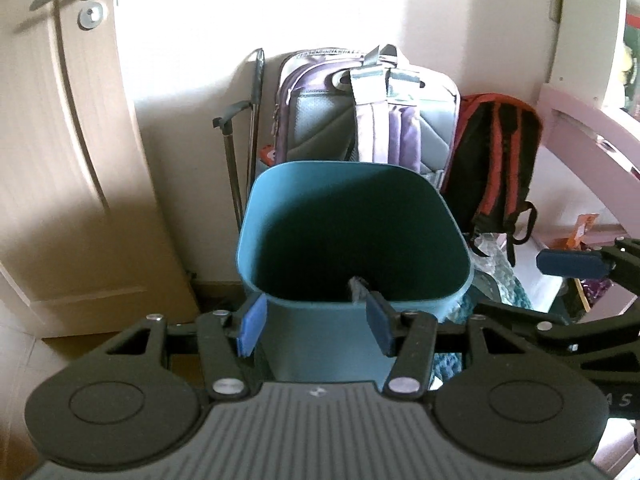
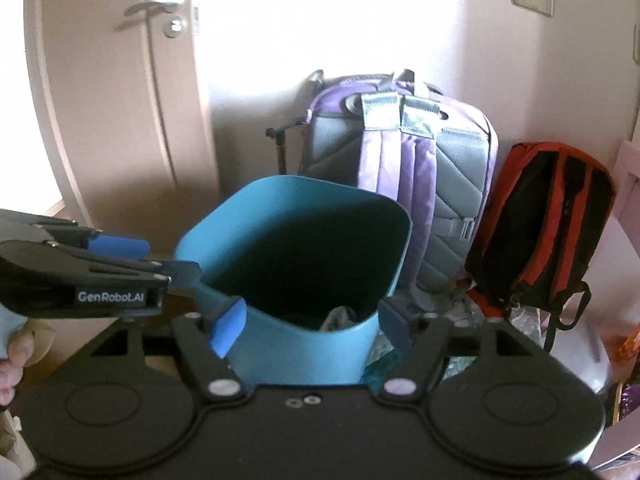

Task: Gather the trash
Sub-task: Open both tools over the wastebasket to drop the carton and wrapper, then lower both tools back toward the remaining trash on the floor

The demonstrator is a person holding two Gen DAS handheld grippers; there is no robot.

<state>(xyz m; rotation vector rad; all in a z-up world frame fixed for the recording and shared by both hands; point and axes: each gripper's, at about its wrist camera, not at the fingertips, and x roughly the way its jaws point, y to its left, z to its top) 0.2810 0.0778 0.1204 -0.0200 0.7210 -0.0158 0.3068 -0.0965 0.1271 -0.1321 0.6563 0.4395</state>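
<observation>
A teal waste bin (image 1: 248,240) stands on the floor in front of me, its mouth open towards both cameras. A crumpled grey piece of trash (image 1: 358,286) lies inside it near the front wall, also seen in the right wrist view (image 2: 340,316). My left gripper (image 1: 316,326) hangs open just above the bin's near rim with nothing between its blue pads. My right gripper (image 2: 311,326) is open wider over the bin (image 2: 288,182), and is also empty. Each gripper shows at the edge of the other's view: the right gripper (image 1: 512,284), the left gripper (image 2: 172,258).
A purple and grey backpack (image 1: 372,120) and a red and black backpack (image 1: 496,160) lean on the wall behind the bin. A closed door (image 1: 60,160) is at the left. Pale pink furniture (image 1: 580,128) and loose wrappers crowd the right.
</observation>
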